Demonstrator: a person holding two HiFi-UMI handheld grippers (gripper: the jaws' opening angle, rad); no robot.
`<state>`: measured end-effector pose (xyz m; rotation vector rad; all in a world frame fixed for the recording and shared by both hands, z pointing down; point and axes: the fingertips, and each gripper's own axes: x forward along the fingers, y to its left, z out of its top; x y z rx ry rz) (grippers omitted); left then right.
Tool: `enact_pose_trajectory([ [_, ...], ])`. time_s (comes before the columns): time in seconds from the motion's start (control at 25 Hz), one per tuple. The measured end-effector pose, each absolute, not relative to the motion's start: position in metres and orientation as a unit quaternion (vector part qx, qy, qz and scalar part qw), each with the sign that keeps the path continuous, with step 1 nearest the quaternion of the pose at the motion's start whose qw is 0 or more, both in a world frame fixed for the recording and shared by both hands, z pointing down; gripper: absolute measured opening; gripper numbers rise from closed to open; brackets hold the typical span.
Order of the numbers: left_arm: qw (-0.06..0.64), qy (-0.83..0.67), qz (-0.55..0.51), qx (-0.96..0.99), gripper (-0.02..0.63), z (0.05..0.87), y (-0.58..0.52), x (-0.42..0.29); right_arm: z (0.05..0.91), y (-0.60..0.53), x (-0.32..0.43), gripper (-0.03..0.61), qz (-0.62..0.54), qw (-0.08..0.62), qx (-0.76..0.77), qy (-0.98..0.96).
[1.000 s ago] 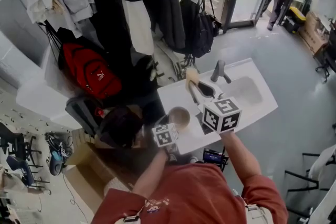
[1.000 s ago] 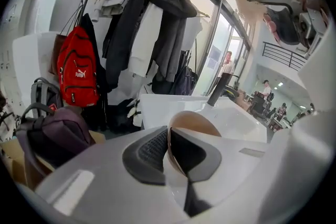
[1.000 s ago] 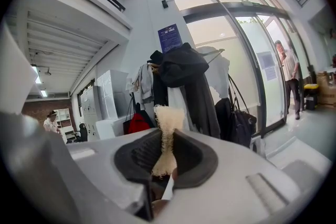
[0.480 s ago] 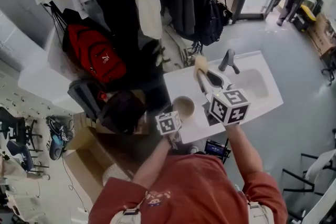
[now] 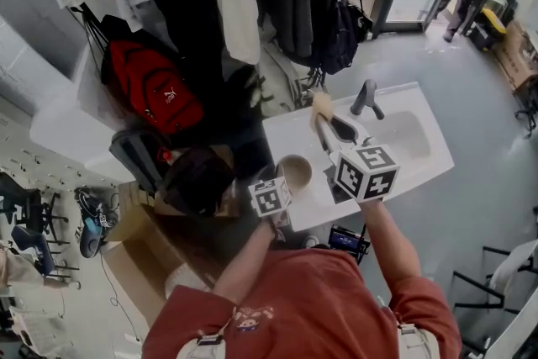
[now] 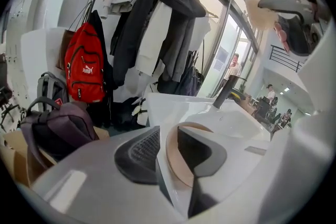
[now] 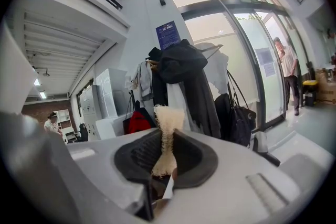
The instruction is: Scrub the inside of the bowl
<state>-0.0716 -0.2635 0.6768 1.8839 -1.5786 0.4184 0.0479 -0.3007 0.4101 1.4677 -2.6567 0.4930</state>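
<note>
Bowl rim stands between the jaws of the left gripper, one pad outside the wall and one inside. These jaws have just been opening, and a gap shows beside the outer pad, so the grip looks released rather than firm. The right gripper is closed on a pale, rough sponge, pinched at its waist with the top standing free above the pads. In the head view that sponge is held up over the sink counter, beyond the bowl and short of the faucet, not inside the bowl. The bowl sits upright at the counter's left end, near its front-left corner. No scrubbing contact shows now, and no foam or water can be made out in the bowl. As I judge it, the sponge must go into the bowl again and the bowl be steadied.
</note>
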Motion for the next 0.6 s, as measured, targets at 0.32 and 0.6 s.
enact_pose_trajectory([
  [0.32, 0.245, -0.620, 0.100, 0.739, 0.117, 0.601, -0.291, -0.077, 0.418, -0.299, 0.053, 0.049, 0.167, 0.028, 0.489, -0.856],
  [0.6, 0.138, -0.619, 0.045, 0.772, 0.117, 0.501, -0.313, -0.072, 0.413, -0.302, 0.061, 0.049, 0.156, 0.014, 0.506, -0.848],
])
